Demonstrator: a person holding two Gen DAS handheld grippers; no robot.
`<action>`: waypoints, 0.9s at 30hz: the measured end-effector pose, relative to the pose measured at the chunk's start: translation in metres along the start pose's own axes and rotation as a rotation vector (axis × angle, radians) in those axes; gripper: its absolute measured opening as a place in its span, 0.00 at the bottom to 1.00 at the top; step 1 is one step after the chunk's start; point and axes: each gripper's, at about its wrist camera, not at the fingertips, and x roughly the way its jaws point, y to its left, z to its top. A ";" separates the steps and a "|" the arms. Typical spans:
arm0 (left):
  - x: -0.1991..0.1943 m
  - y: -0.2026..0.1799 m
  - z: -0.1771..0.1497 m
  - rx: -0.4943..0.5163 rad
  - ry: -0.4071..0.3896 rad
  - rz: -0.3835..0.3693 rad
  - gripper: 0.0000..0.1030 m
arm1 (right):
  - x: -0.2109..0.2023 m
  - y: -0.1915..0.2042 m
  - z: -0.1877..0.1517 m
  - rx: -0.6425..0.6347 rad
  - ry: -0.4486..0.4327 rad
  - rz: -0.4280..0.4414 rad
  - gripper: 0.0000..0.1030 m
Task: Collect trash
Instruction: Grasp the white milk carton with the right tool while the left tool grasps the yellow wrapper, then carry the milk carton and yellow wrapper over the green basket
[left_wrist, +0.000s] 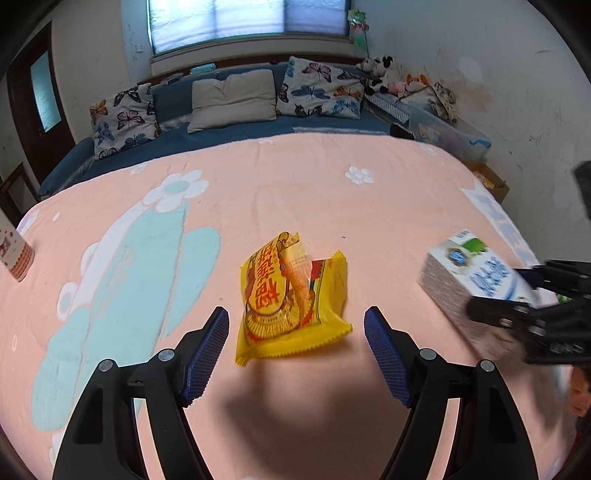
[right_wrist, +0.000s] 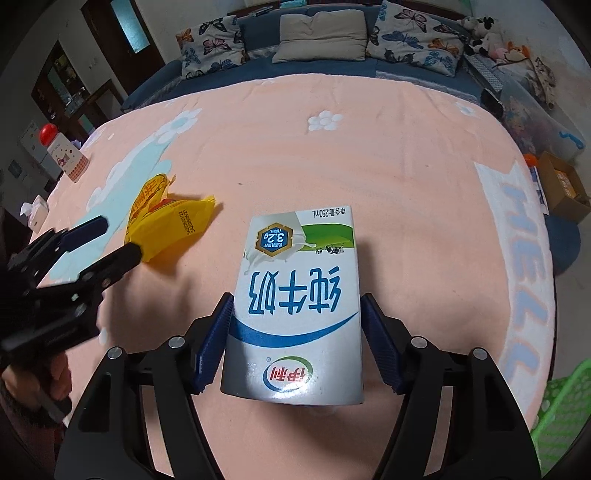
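A crumpled yellow snack wrapper (left_wrist: 291, 295) lies on the pink blanket (left_wrist: 332, 192). My left gripper (left_wrist: 295, 314) is open, its blue pads either side of the wrapper's near end and clear of it. In the right wrist view the left gripper (right_wrist: 122, 238) reaches the wrapper (right_wrist: 170, 221) from the left. A white and blue milk carton (right_wrist: 295, 295) lies flat on the blanket. My right gripper (right_wrist: 297, 297) is shut on it, both pads against its long sides. The left wrist view shows the carton (left_wrist: 469, 273) at the far right in the right gripper (left_wrist: 495, 291).
A patterned cup with a red lid (right_wrist: 68, 155) stands near the blanket's left edge, a tissue box (right_wrist: 35, 214) beyond it. A green basket (right_wrist: 565, 406) sits at the lower right, a cardboard box (right_wrist: 565, 188) on the floor. Pillows (left_wrist: 232, 99) line the far side.
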 end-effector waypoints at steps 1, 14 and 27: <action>0.005 0.000 0.001 0.006 0.008 -0.002 0.71 | -0.004 -0.001 -0.003 -0.002 -0.007 -0.004 0.66; 0.025 0.003 0.003 0.022 0.017 -0.037 0.41 | -0.047 -0.009 -0.045 0.034 -0.063 0.022 0.66; -0.040 -0.015 -0.018 -0.013 -0.056 -0.049 0.11 | -0.096 -0.028 -0.097 0.097 -0.120 0.016 0.66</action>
